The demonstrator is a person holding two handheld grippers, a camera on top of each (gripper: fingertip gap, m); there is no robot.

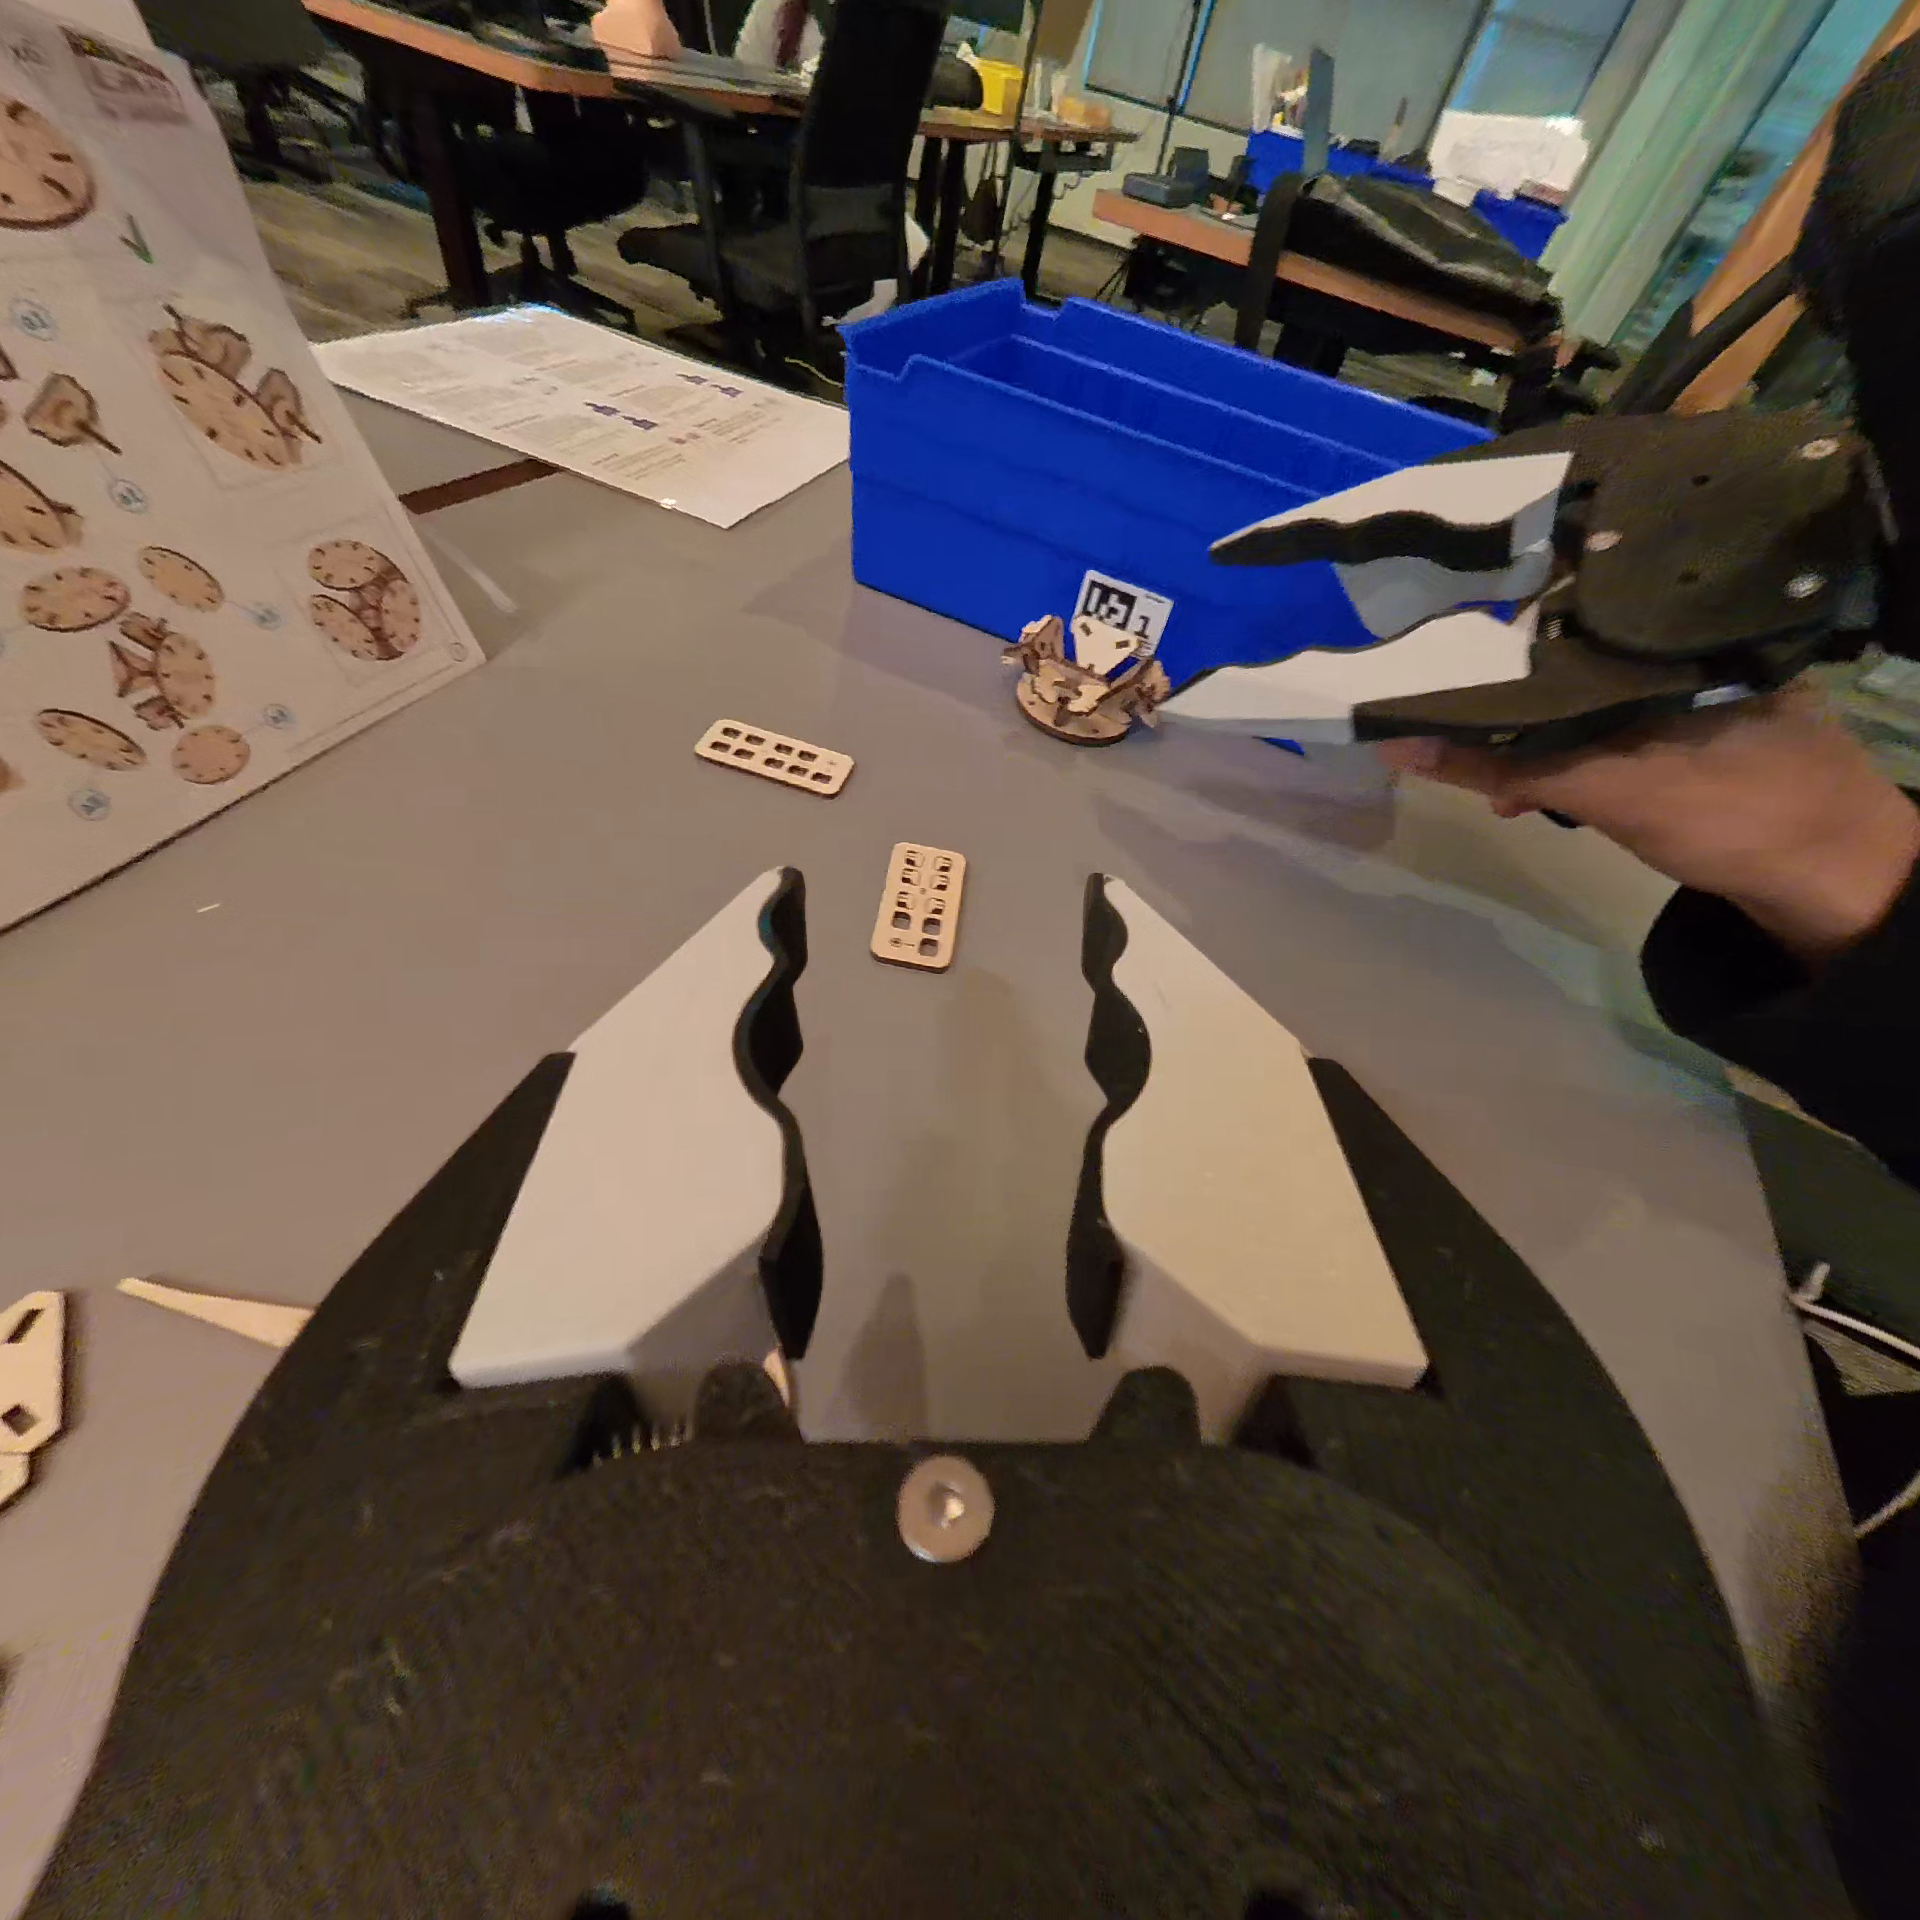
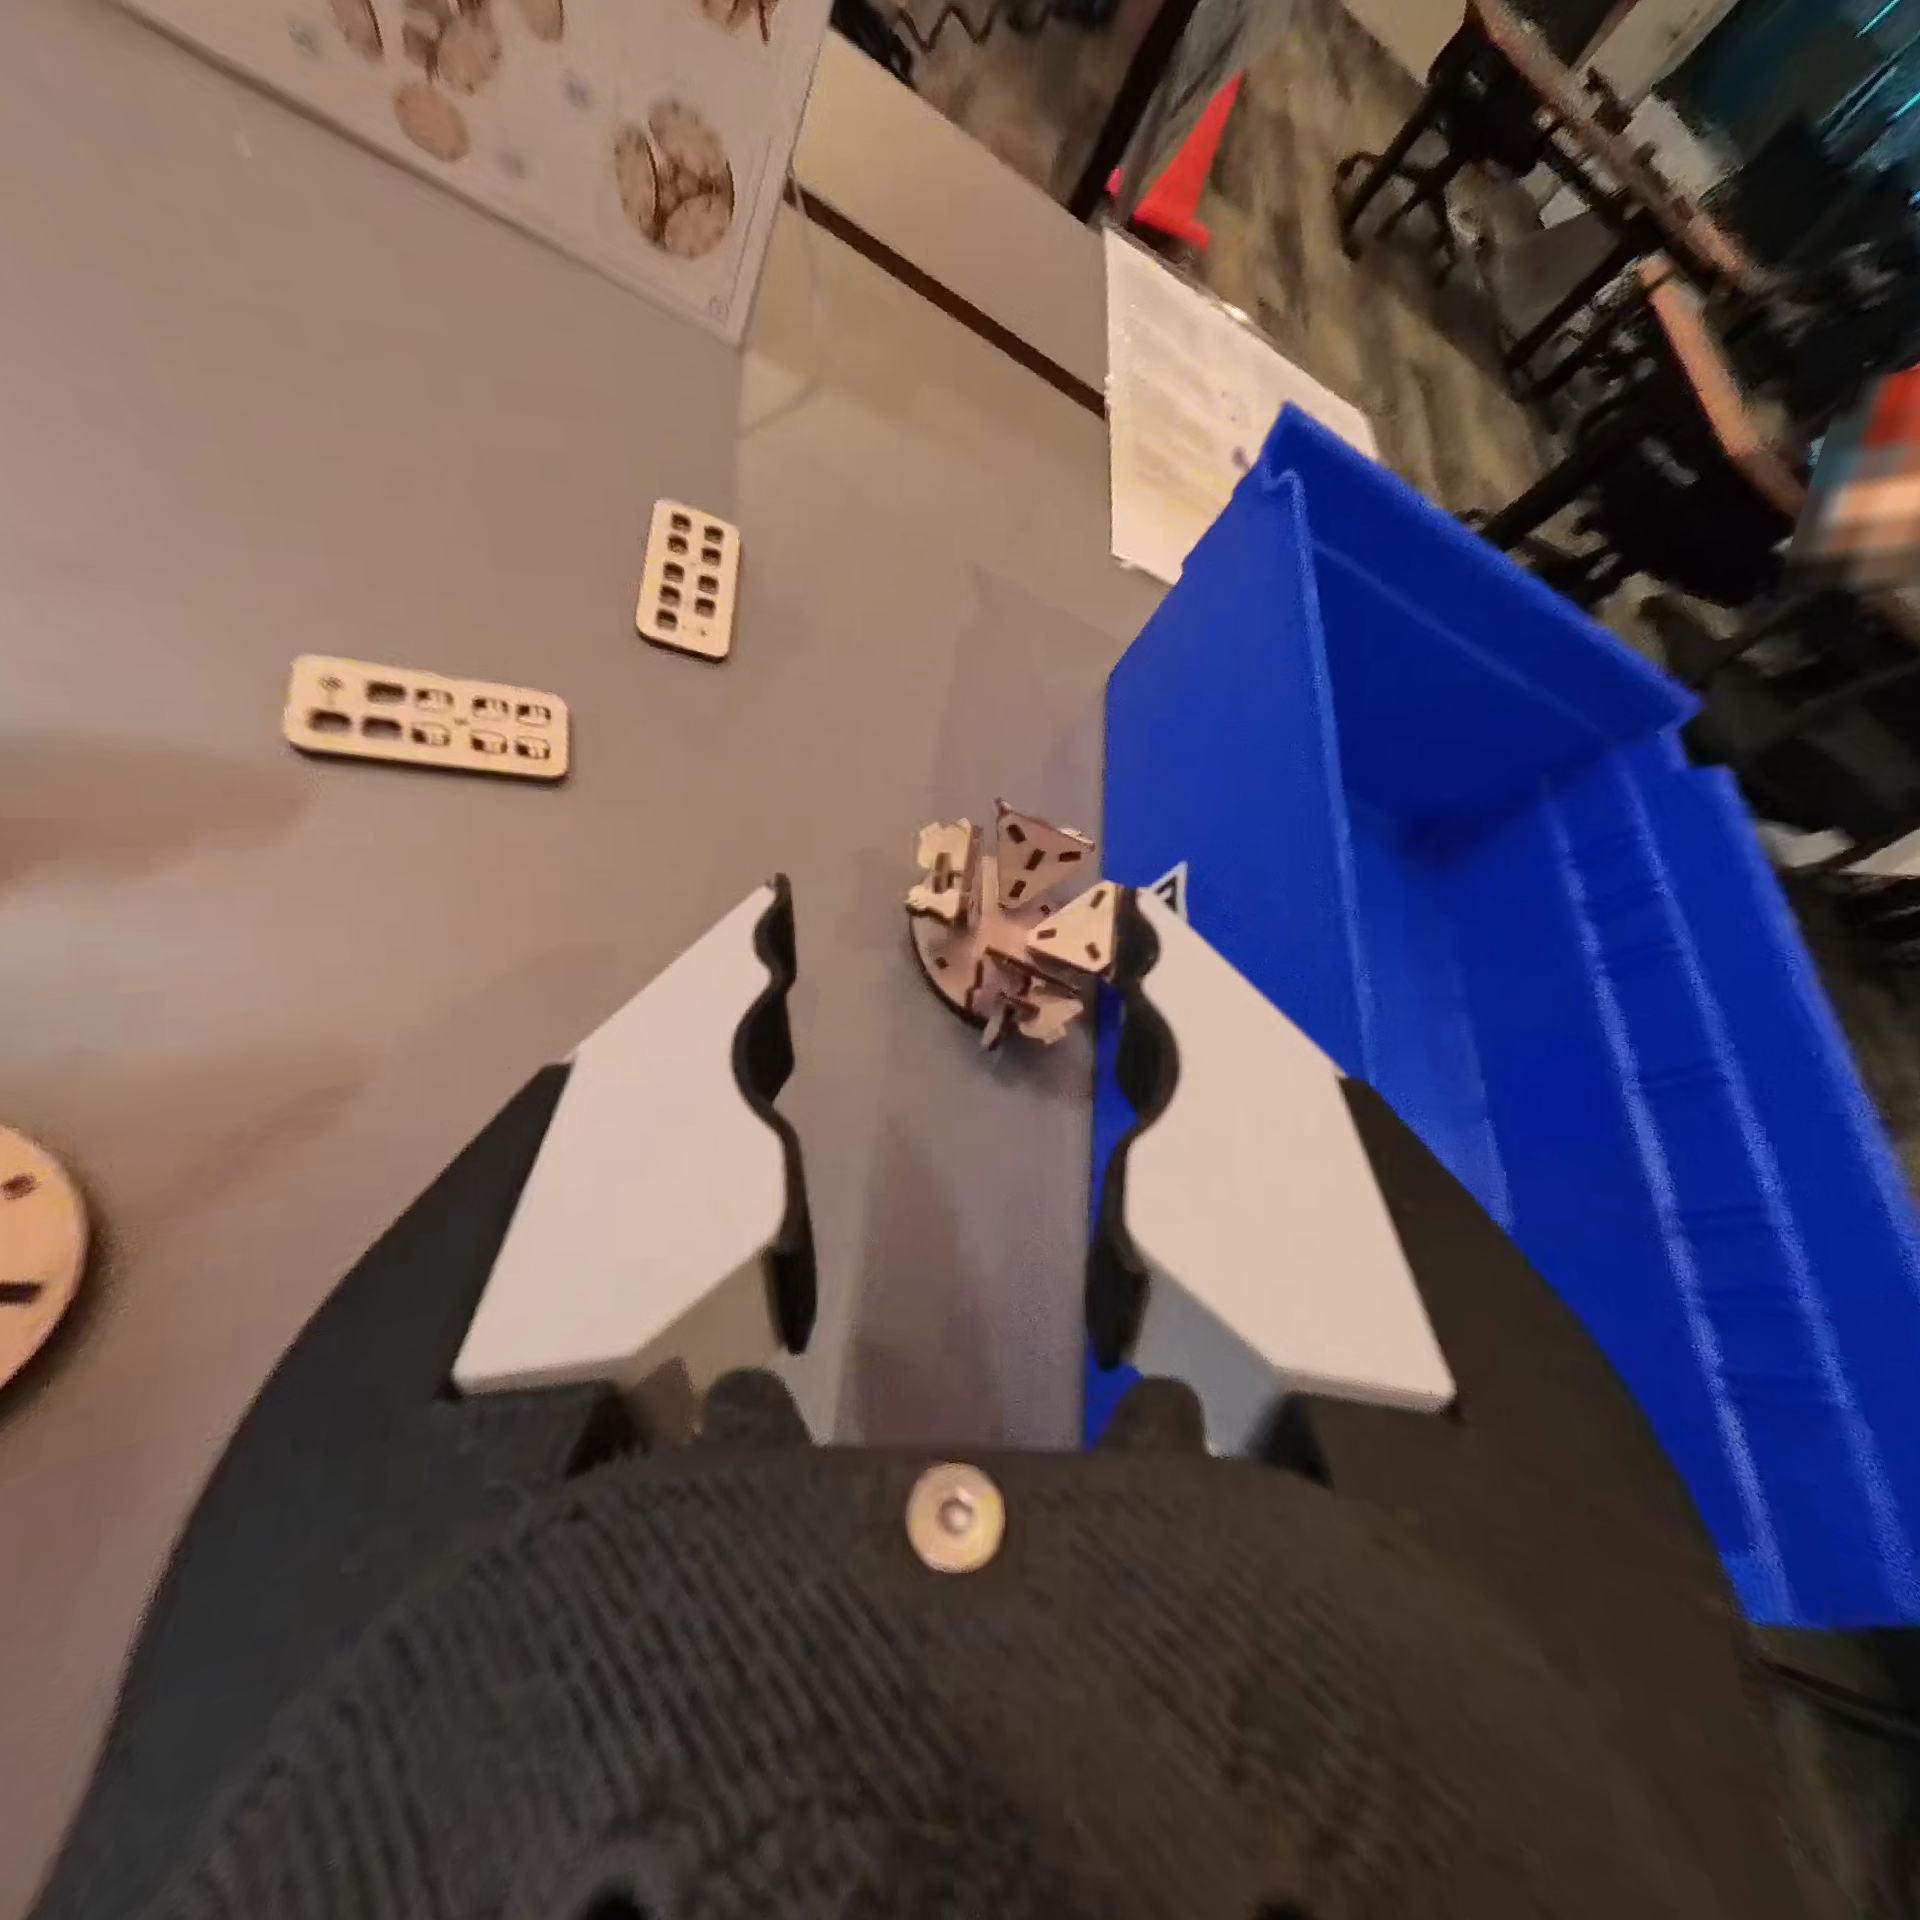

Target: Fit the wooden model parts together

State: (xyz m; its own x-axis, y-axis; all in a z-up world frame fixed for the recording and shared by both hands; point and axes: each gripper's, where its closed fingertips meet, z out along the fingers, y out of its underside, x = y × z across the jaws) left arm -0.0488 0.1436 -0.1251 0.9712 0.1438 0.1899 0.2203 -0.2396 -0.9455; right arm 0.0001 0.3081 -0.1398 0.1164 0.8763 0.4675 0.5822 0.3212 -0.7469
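A grey tabletop (image 1: 364, 935) is filling the lower part of both frames, with an open-plan room of wooden desks (image 1: 665, 73) and black chairs (image 1: 831, 197) stretching across the top of the left wrist view. The left gripper (image 1: 943, 883) is hovering at the frame's centre with its jaws standing wide and bare, a small perforated wooden strip (image 1: 918, 906) lying flat on the table between and just beyond its tips, touched by neither. A second wooden strip (image 1: 774, 757) is lying farther up, left of centre. At the right edge, a hand (image 1: 1683, 800) is holding the right gripper (image 2: 951, 894), its jaws also spread wide; a small wooden assembly on a round base (image 2: 1003, 935) is standing between the tips, close against the right-hand finger, just beside a blue plastic bin (image 1: 1091, 436). A printed diagram board (image 1: 187, 468) is leaning at the upper left, and a paper sheet (image 1: 582, 405) is lying behind it.
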